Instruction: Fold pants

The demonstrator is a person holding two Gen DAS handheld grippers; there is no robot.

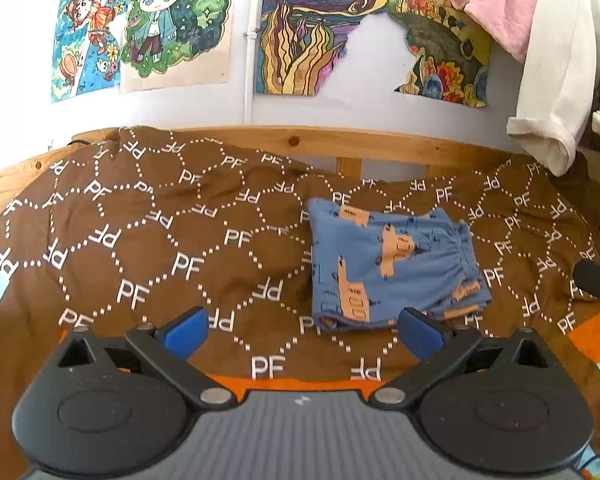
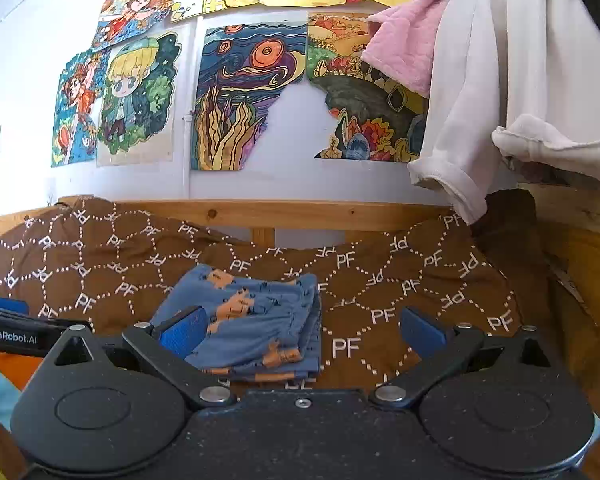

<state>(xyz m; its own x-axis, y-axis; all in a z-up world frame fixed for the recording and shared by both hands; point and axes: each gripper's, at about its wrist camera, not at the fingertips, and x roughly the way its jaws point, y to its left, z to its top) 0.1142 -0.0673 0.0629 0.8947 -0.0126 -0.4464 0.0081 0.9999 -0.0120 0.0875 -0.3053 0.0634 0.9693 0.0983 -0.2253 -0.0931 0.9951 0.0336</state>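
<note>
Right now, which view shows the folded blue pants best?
The left wrist view: the blue pants lie whole and unobstructed on the brown blanket. In the right wrist view, a tong finger covers their corner.

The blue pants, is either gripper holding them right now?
No. The folded blue pants lie free on the brown blanket, and both the left gripper and right gripper are open, gripping nothing.

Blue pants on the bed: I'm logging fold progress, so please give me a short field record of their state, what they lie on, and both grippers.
item: blue pants with orange print
state: folded into a compact stack, layered edges visible in the right wrist view
surface: brown blanket with white PF pattern
left gripper: open, empty, clear of the pants
right gripper: open, empty, just in front of the pants
behind: wooden bed rail, drawings on wall
</note>
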